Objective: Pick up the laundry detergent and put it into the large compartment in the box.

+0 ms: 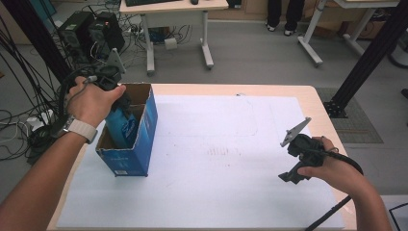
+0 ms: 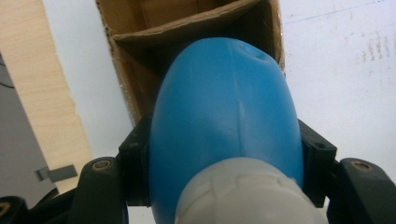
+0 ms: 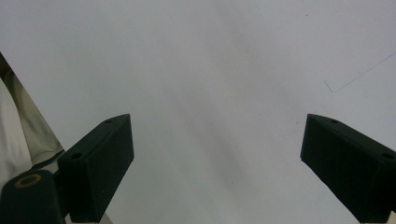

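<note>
High view: the left gripper (image 1: 117, 98) hangs over the open top of a blue box (image 1: 144, 139) that stands at the left of the white sheet (image 1: 231, 168) on the table (image 1: 320, 103). A blue bottle (image 1: 120, 126) is in its jaws, its lower part down inside the box. A white label shows on the bottle and small print on the box's near face, both too small to read. The right gripper (image 1: 294, 161) is held just above the sheet at the near right, well apart from the box.

Left gripper view: the two jaws clamp the bottle (image 2: 224, 107) from both sides just below its white cap (image 2: 243, 193). The bottle points away into the box (image 2: 135, 42), whose brown inner walls surround its far end.

Right gripper view: the jaws stand wide apart with nothing between them, over the bare sheet (image 3: 210, 70).
</note>
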### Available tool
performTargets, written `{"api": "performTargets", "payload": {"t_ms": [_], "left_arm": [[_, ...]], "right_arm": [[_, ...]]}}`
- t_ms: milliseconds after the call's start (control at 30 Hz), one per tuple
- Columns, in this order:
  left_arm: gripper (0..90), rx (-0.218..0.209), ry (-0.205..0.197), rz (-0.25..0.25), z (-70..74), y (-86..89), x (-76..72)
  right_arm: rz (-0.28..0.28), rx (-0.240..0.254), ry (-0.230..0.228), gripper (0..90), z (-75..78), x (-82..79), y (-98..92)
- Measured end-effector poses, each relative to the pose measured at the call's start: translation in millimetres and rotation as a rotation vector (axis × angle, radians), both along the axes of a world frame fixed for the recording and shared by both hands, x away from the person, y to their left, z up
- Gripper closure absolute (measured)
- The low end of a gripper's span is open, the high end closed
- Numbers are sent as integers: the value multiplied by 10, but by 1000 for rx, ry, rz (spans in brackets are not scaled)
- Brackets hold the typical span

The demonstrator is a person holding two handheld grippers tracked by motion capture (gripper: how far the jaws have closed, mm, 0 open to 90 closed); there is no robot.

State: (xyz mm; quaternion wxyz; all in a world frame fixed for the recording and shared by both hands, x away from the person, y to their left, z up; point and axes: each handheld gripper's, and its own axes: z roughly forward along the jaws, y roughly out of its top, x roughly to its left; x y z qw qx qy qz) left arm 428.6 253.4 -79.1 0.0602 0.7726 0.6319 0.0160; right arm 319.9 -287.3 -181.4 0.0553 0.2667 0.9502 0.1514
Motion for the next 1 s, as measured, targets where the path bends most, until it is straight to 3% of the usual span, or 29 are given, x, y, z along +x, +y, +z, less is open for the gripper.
{"api": "performTargets", "payload": {"t_ms": [300,633,667,1000], "left_arm": [[380,13,-1,-2,-266,-37,9],[380,26,29,-21,-563,-35,81],[379,23,12,-20,-571,-24,56],[378,19,16,-26,-577,-4,86]], "right_arm": [[-7,3,3,95,-11,-8,-13],[-10,9,7,95,-38,-1,-22],[-9,9,7,95,-43,1,-27],[-15,10,17,94,-80,1,-25]]}}
